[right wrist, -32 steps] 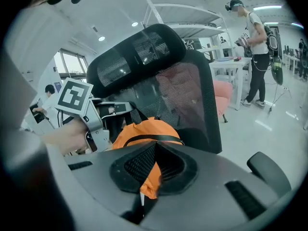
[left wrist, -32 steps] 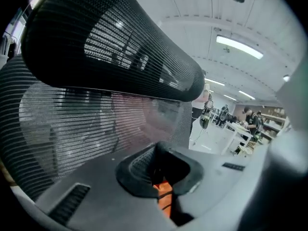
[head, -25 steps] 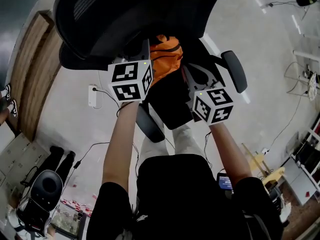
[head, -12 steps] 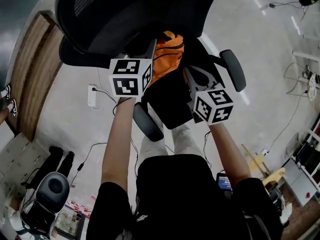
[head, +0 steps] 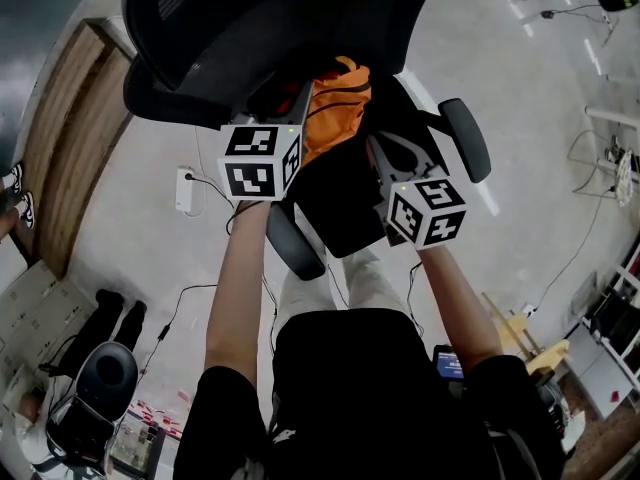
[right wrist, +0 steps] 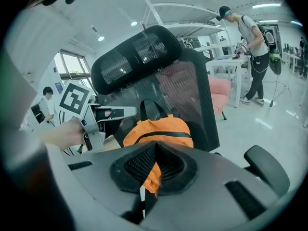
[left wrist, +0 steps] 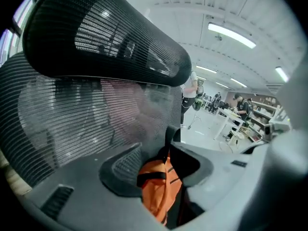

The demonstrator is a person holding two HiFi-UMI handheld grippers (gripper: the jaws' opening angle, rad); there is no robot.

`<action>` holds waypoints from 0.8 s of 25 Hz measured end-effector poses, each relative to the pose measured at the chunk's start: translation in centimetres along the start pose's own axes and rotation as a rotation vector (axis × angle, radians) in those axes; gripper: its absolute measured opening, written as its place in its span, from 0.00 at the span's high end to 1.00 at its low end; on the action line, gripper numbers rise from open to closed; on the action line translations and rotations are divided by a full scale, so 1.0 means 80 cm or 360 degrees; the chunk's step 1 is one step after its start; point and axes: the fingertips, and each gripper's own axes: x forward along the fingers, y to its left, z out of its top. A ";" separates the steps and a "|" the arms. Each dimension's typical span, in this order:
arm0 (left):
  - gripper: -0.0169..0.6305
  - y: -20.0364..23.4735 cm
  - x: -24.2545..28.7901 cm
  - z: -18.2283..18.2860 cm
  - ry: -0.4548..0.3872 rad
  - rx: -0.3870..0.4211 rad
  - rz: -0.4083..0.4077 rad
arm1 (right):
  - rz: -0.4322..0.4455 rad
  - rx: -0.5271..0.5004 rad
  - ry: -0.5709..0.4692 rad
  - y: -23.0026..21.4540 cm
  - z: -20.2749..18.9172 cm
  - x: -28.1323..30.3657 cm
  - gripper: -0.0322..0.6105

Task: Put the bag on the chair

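left tool (left wrist: pixel 161 174): shut before, now opening off bag (head: pixel 335 108) | bag: on chair (head: pixel 200 38), 12 o'clock | right tool (right wrist: pixel 155 170): pinching bag | task: nearly done

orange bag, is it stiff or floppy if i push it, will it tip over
Probably floppy: the orange bag is thin creased fabric and bunches where the right tool pinches it. Likely light for its size, since it looks slack, not stuffed. A push may slump it, though the chair backrest behind it should stop a backward tip.
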 end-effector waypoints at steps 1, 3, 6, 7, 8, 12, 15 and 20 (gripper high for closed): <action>0.71 0.001 -0.005 0.001 -0.0010 -0.0004 0.0007 | 0.0004 -0.0007 -0.0004 0.002 0.001 -0.002 0.95; 0.71 0.001 -0.011 0.004 -0.0025 -0.0016 0.0015 | 0.0011 -0.0009 -0.0013 0.004 0.005 -0.004 0.95; 0.71 0.000 -0.013 0.004 -0.0022 -0.0016 0.0019 | 0.0011 -0.0006 -0.0022 0.002 0.008 -0.005 0.95; 0.71 0.000 -0.015 0.004 -0.0019 -0.0014 0.0022 | 0.0013 -0.0012 -0.0023 0.003 0.008 -0.005 0.95; 0.71 -0.001 -0.018 0.003 -0.0018 -0.0014 0.0026 | 0.0015 -0.0019 -0.0024 0.006 0.009 -0.006 0.95; 0.71 -0.014 -0.034 0.003 -0.0023 -0.0009 0.0028 | 0.0030 -0.0037 -0.0049 0.011 0.014 -0.020 0.95; 0.71 -0.035 -0.051 0.007 -0.0045 0.0006 0.0025 | 0.0039 -0.0048 -0.0081 0.013 0.021 -0.038 0.95; 0.77 -0.050 -0.076 0.013 -0.0063 0.0042 0.0042 | 0.0077 -0.0083 -0.0152 0.031 0.046 -0.046 0.95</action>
